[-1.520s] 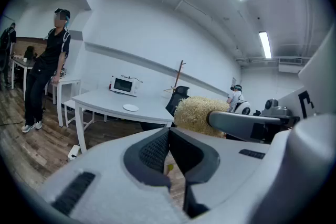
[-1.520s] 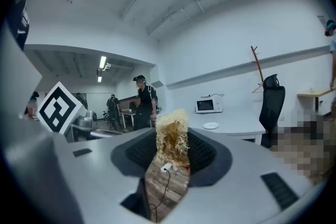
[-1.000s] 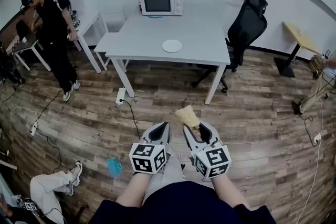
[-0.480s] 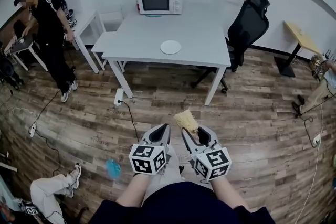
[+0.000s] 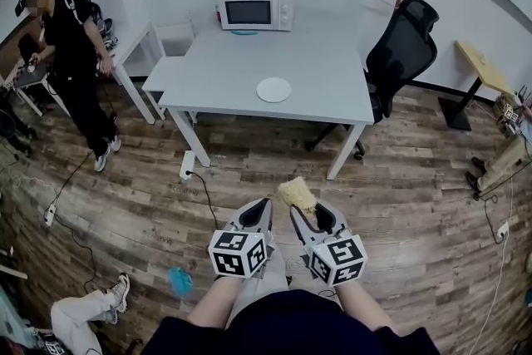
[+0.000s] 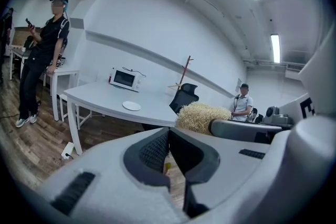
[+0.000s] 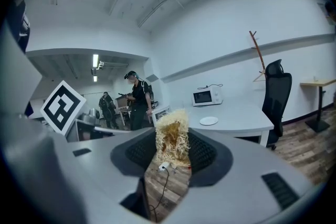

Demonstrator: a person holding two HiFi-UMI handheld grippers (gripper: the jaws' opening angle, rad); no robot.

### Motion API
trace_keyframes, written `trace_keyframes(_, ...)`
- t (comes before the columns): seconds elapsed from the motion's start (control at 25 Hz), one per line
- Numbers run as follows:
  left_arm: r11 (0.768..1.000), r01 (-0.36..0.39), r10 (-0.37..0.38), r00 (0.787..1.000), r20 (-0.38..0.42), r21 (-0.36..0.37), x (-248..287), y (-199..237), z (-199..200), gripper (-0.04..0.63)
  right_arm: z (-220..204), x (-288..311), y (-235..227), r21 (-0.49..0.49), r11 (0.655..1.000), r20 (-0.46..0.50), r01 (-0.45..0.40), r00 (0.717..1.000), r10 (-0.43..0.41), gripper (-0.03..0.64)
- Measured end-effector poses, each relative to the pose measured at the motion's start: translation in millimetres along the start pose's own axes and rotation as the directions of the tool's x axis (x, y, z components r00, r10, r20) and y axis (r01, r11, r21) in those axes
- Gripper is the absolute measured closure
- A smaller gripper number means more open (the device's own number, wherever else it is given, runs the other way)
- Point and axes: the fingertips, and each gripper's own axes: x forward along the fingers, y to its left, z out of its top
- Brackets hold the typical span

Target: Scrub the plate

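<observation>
Pinching a straw-coloured scrub pad in the right gripper; plate on the desk ahead.
The right jaws are clamped on the pad, which stands up between them. On the left gripper the jaws are pressed together, nothing between them. Both grippers sit side by side over the wooden floor, well apart from the desk. The white plate lies flat near the desk's front edge; a microwave stands at the far edge.
</observation>
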Motion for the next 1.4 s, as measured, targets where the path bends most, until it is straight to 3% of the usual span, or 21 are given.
trace_keyframes(0.96, 0.999, 0.029, -0.028, 0.999, -0.033, 0.029, 139.8, 153.0, 108.2, 0.576, 79.9, 218.2, -56.8, -0.023, 0.999, 0.023, 0.027, 0.999, -0.027, 0.442)
trace_keyframes(1.4, 0.998, 0.056, -0.055, 0.995, -0.086, 0.010, 184.9, 194.2, 118.4, 0.577, 80.1, 258.7, -104.4, 0.023, 0.990, -0.001, 0.136, 0.991, -0.136, 0.442)
